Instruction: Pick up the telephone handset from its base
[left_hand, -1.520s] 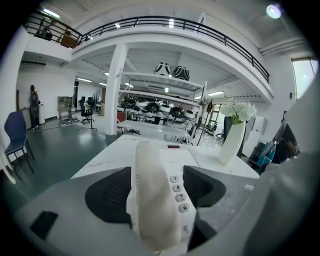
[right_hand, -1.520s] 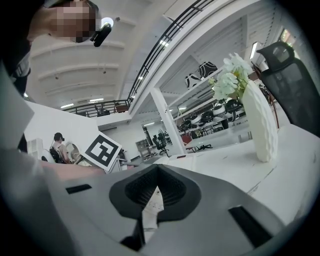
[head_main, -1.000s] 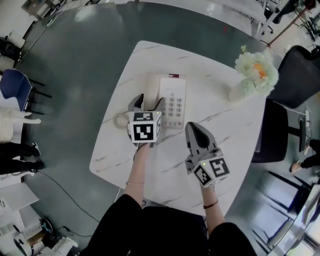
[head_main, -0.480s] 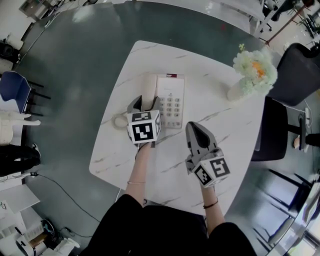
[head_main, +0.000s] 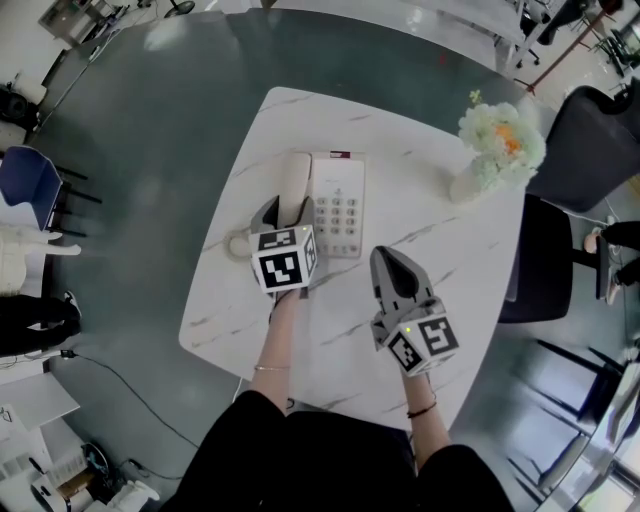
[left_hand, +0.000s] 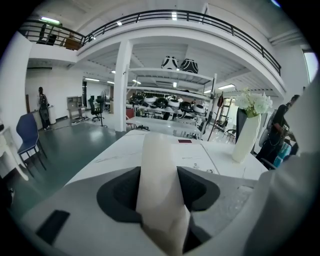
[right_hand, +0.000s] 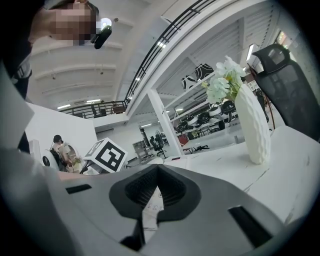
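In the head view, the left gripper (head_main: 286, 208) reaches over the near end of the cream handset (head_main: 293, 178). The handset lies along the left side of its base (head_main: 340, 205) and looks not yet lifted. Taking it from this end probably lets the coiled cord (head_main: 240, 243) trail freely to the left. The right gripper (head_main: 388, 256) hangs apart, nearer the person, with its jaws drawn to a point and holding nothing, evidently kept out of the way. Both work over a white marbled surface (head_main: 440, 290) with rounded corners. A vase of flowers (head_main: 498, 150) stands at its far right corner, well clear of the telephone. A black chair (head_main: 590, 140) is beside that corner and a blue chair (head_main: 25, 175) is far off on the dark green floor (head_main: 150, 120). In the left gripper view, the jaws have just been closing and the handset fills the gap between them. Both dark pads lie against its sides, so I judge the grip to be made. Beyond them the surface runs on to the vase, and the room is a tall white hall with a railed gallery, stocked shelves (left_hand: 170, 90) and a person (left_hand: 44, 107) standing far to the left. In the right gripper view, the jaws are together and empty, and only a slit between them shows the keypad. The left gripper's marker cube (right_hand: 107, 155) sits to the left.
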